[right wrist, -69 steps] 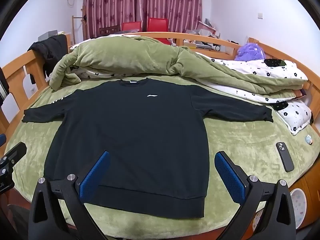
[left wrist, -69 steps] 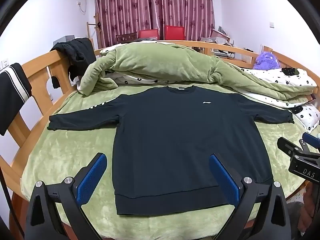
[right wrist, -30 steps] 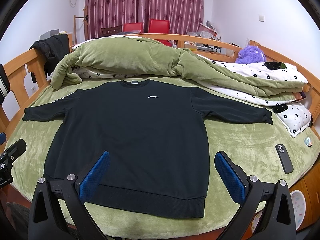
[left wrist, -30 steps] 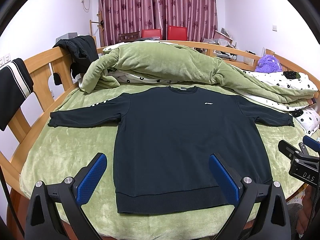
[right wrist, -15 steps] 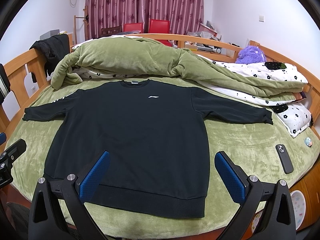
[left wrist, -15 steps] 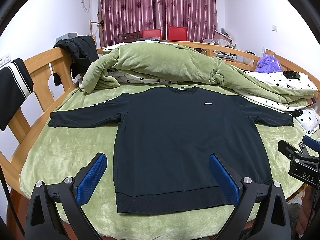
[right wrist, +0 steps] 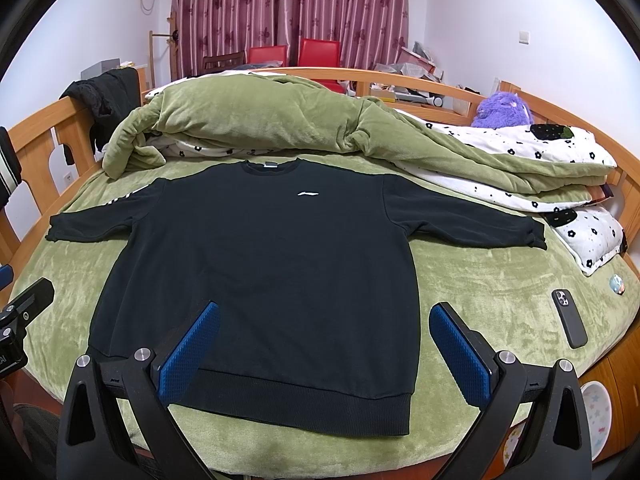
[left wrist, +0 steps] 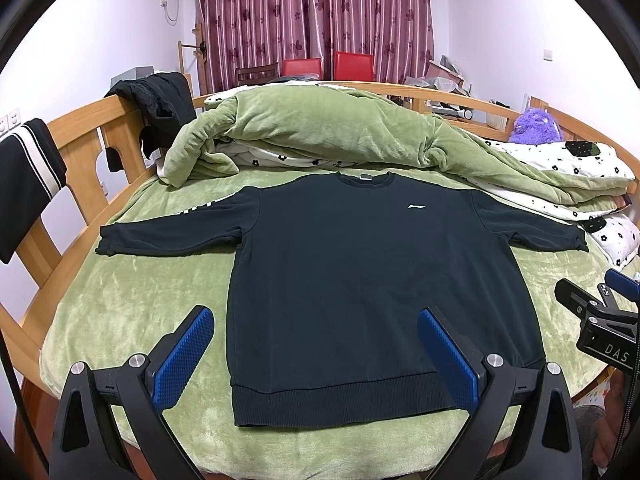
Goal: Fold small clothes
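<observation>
Black sweatshirt (left wrist: pixel 360 272) flat on bed, beyond both grippers' spread jaws.

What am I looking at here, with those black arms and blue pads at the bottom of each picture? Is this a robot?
No robot: a person holds a two-finger grasping tool in each hand, and each tool carries a wide-angle camera looking forward along its fingers. One picture comes from the left tool, the other from the right tool. The blue pads are the fingers' grip surfaces. Both tools are open and hold nothing.

Before them, on a bed with a green blanket, a black sweatshirt lies flat, front up, sleeves spread, waiting to be folded. Behind it a green quilt is bunched up. The right camera also shows a phone on the blanket, well right of the sweatshirt. The black part at the left picture's right edge is the other tool.
</observation>
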{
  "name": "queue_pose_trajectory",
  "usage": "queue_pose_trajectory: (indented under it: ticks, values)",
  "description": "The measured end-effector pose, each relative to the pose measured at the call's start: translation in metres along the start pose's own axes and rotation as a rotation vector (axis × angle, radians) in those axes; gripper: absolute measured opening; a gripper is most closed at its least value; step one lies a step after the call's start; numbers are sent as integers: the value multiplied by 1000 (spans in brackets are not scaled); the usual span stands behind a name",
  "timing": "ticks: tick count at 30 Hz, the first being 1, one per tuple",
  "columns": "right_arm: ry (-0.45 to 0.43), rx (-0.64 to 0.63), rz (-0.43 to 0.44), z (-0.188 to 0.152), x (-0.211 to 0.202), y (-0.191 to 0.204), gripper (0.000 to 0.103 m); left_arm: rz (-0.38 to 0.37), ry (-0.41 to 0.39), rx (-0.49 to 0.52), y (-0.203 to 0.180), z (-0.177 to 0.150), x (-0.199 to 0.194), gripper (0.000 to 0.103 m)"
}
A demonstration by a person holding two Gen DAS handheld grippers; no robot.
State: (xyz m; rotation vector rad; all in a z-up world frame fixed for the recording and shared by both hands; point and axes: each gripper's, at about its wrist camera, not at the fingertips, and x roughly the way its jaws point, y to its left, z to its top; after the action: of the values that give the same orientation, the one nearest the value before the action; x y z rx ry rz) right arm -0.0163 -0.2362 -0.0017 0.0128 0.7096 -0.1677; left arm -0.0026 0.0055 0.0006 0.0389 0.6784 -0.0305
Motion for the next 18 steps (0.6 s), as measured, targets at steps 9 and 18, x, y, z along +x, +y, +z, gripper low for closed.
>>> queue_pose_trajectory:
  ticks: [9,18]
  values:
    - [0,0,0,0,0,0,102,1,0,0,0,0,0,102]
    - [0,-3,0,1,-2,1,102,3,0,3,0,0,0,102]
